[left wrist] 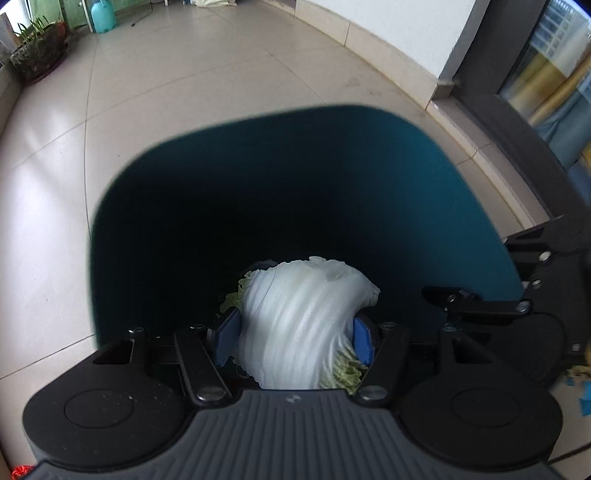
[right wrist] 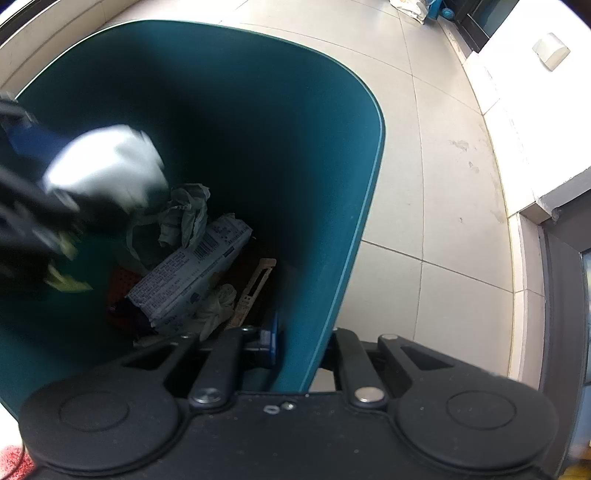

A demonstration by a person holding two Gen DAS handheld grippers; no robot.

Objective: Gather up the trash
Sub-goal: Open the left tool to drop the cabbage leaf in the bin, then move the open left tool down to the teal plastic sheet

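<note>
My left gripper is shut on a chunk of Chinese cabbage, a white stalk with pale green leaf edges, squeezed between the blue pads. It hangs over the dark mouth of a teal trash bin. In the right wrist view the same cabbage and left gripper are blurred at the left above the bin. My right gripper is shut on the bin's near wall, one blue pad inside. The right gripper also shows at the bin's right rim.
Inside the bin lie a printed wrapper, crumpled paper and other scraps. Tiled floor surrounds it. A potted plant and a blue jug stand far off; a wall and dark door frame run along the right.
</note>
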